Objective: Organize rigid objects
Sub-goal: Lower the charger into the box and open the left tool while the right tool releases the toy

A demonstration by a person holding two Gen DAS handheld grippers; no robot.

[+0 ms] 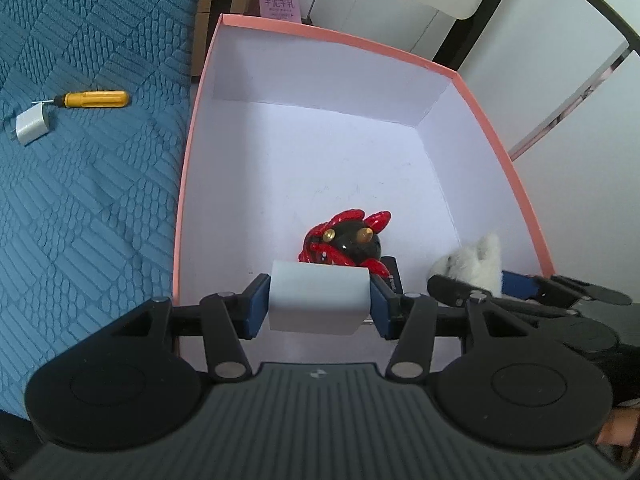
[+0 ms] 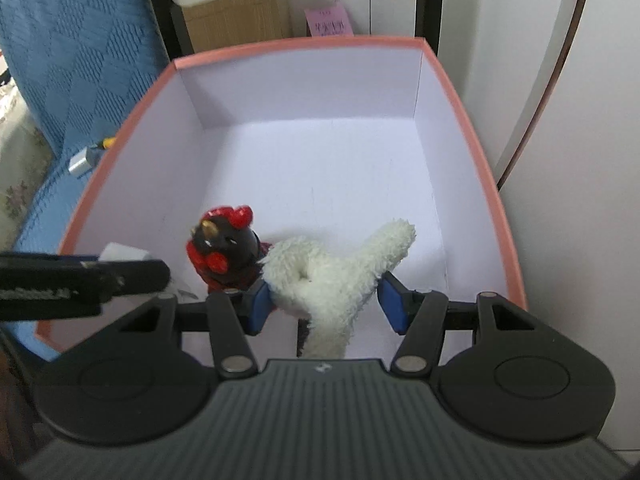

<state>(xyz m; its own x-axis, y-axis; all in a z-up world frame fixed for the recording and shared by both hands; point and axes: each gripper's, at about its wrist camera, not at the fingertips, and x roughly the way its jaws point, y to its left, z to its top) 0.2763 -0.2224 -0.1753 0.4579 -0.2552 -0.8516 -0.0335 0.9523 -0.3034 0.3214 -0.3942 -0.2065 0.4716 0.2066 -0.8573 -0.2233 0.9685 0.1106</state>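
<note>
My left gripper point(image 1: 319, 307) is shut on a white block point(image 1: 318, 300) and holds it over the near end of the pink-rimmed white box point(image 1: 320, 32). A red and black figurine point(image 1: 346, 242) stands on the box floor just beyond the block. My right gripper point(image 2: 326, 306) holds a white fluffy plush toy point(image 2: 332, 272) between its blue pads inside the same box point(image 2: 300, 46); the figurine point(image 2: 226, 246) is just left of it. The right gripper also shows in the left wrist view point(image 1: 520, 286), and the left gripper's finger shows in the right wrist view point(image 2: 120, 276).
An orange-handled screwdriver point(image 1: 94, 100) and a white charger plug point(image 1: 32, 124) lie on the blue textured cover point(image 1: 80, 220) left of the box. A dark flat object point(image 1: 392, 274) lies beside the figurine. White cabinets and a pink note point(image 1: 280, 2) stand behind.
</note>
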